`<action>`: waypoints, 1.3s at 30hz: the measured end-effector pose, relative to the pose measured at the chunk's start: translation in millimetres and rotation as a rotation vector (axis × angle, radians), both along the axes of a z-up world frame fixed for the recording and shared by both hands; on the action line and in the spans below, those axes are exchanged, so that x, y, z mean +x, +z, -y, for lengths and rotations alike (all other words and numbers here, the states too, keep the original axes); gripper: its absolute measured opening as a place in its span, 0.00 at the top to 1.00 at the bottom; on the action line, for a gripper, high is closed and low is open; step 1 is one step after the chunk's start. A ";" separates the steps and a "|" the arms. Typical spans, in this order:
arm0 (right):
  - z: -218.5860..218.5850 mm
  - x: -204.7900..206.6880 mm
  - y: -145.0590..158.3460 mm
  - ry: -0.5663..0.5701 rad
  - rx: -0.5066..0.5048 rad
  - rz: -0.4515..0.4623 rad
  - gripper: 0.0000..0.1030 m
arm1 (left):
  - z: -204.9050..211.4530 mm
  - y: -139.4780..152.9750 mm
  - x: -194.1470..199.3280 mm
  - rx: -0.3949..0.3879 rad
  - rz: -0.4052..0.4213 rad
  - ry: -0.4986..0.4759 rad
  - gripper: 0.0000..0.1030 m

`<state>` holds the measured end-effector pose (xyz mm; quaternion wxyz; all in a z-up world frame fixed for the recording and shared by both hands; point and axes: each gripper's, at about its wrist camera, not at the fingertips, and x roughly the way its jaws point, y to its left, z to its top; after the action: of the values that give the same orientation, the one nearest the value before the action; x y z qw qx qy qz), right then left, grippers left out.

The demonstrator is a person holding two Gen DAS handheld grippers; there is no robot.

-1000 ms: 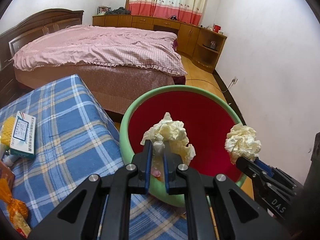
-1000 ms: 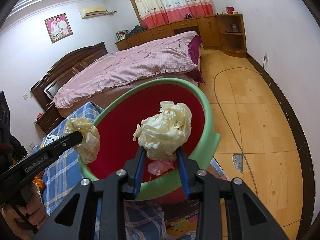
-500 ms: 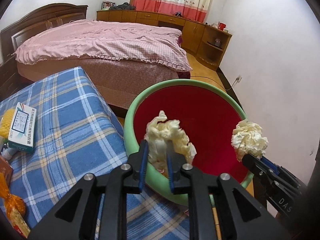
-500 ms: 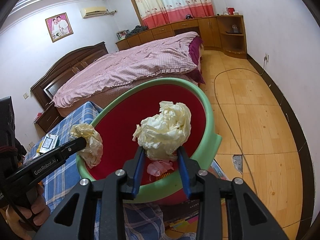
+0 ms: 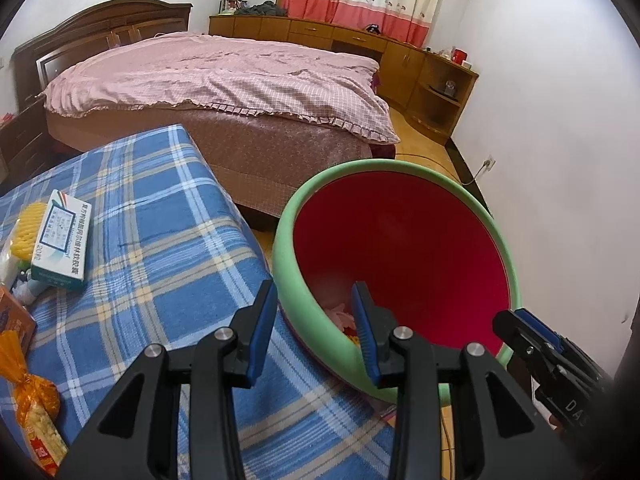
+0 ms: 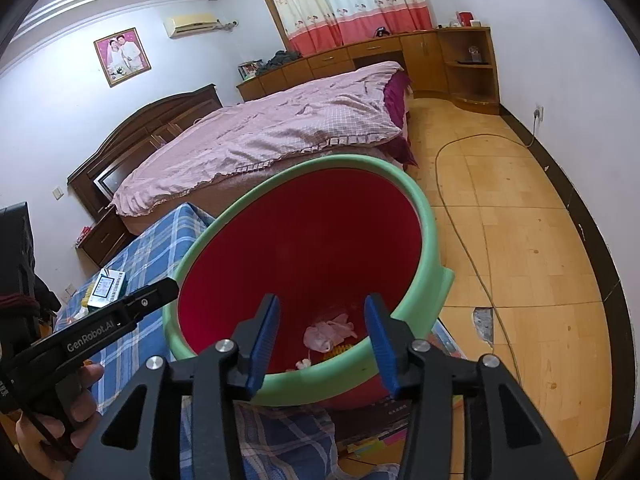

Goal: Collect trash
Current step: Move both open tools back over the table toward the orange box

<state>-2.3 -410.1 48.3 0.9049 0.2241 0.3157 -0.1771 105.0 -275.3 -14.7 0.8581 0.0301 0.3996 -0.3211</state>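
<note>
- Left wrist view: the left gripper [image 5: 314,316] stands wide apart with nothing between its blue pads [image 5: 262,322]; the green rim of the trash bin [image 5: 288,280] passes through the gap, one finger over the blue plaid cloth [image 5: 152,264] and the other inside the bin's red interior.
- Just beyond the inner finger, low in the bin, lies pink crumpled trash [image 5: 340,314], mostly hidden by the rim and the finger.
- The right gripper [image 5: 520,326] enters from the lower right, its tip at the bin's near rim; from this side angle it cannot be told how far its fingers stand apart.
- On the cloth, well to the left of the tool, lie a white-and-teal medicine box [image 5: 60,242], a yellow foam net [image 5: 26,232] partly under it, and an orange snack packet [image 5: 34,412] near the bottom edge.
- A bed with a pink checked cover [image 5: 224,80] stands behind the cloth and bin.
- Right wrist view: the right gripper [image 6: 320,336] is spread wide and holds nothing, poised over the bin's [image 6: 424,216] near rim and looking into its red inside.
- At the bin's bottom, seen between the fingers, lie a pink crumpled wad [image 6: 328,332] and small bits beside it, apart from both pads.
- The left gripper [image 6: 160,294] reaches in from the left, its tip touching or just over the bin's left rim, carrying nothing.
- A cable [image 6: 464,240] runs across the wooden floor to the right of the bin.
</note>
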 end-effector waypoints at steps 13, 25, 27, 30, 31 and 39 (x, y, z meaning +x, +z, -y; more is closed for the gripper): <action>-11.4 1.7 9.4 0.037 0.030 0.020 0.46 | -48.4 31.6 -2.8 -0.012 0.038 0.077 0.63; -53.3 27.3 26.1 0.154 0.015 0.039 0.46 | -130.8 57.2 12.5 0.009 0.081 0.262 0.62; -61.2 32.4 29.4 0.176 0.012 0.043 0.46 | -143.9 57.5 16.2 0.018 0.080 0.291 0.61; -75.5 43.5 34.3 0.217 0.004 0.042 0.45 | -163.3 57.2 23.2 0.038 0.078 0.335 0.61; -79.6 47.1 36.0 0.230 0.002 0.042 0.45 | -170.9 56.6 26.7 0.049 0.073 0.352 0.61; -118.6 78.1 42.7 0.335 -0.005 0.043 0.44 | -212.6 51.1 44.8 0.134 0.062 0.413 0.61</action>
<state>75.8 -291.5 90.9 0.9289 0.1698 0.3285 -0.0196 149.8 -62.7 36.4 0.9136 0.0142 0.3913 -0.1101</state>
